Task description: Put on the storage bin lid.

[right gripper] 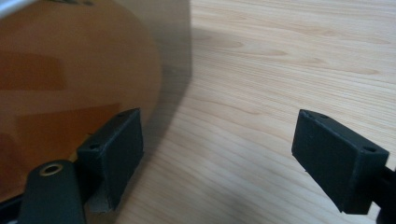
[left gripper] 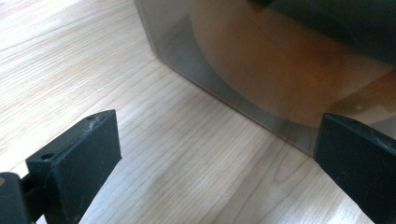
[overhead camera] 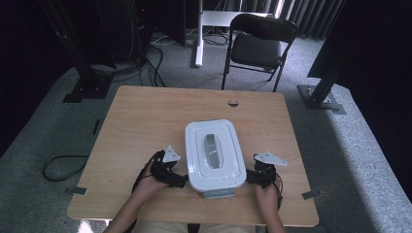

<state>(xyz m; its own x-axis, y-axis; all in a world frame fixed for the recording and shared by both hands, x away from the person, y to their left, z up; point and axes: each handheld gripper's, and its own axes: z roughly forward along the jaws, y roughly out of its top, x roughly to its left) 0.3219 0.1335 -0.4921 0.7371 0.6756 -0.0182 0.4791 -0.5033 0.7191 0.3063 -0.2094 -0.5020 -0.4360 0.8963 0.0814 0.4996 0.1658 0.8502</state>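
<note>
Near the front edge of the table (overhead camera: 145, 111) sat the lidded container (overhead camera: 214, 154), and we flanked it with the left gripper (overhead camera: 182, 180) and right gripper (overhead camera: 248, 176), all 4 jaws spread apart and gripping nothing, probably so both sides could be steadied together.

Desk (overhead camera: 145, 121), wooden: one, centre of the frame.
Container (overhead camera: 214, 154), white-lidded with grey handle on top: one, lower centre of the high view; clear wall of the same seen upper right in the left gripper view and upper left in the right gripper view.
Hand-held gripper: two, left hand-held gripper (overhead camera: 180, 180) at lower left of the container, right hand-held gripper (overhead camera: 251, 177) at lower right; jaws per unit, two, standing apart.
Hands: two, bottom edge.
Folding chair (overhead camera: 257, 46), black: one, top centre-right.
Cable hole (overhead camera: 233, 103) in desk: one, far edge.
</note>
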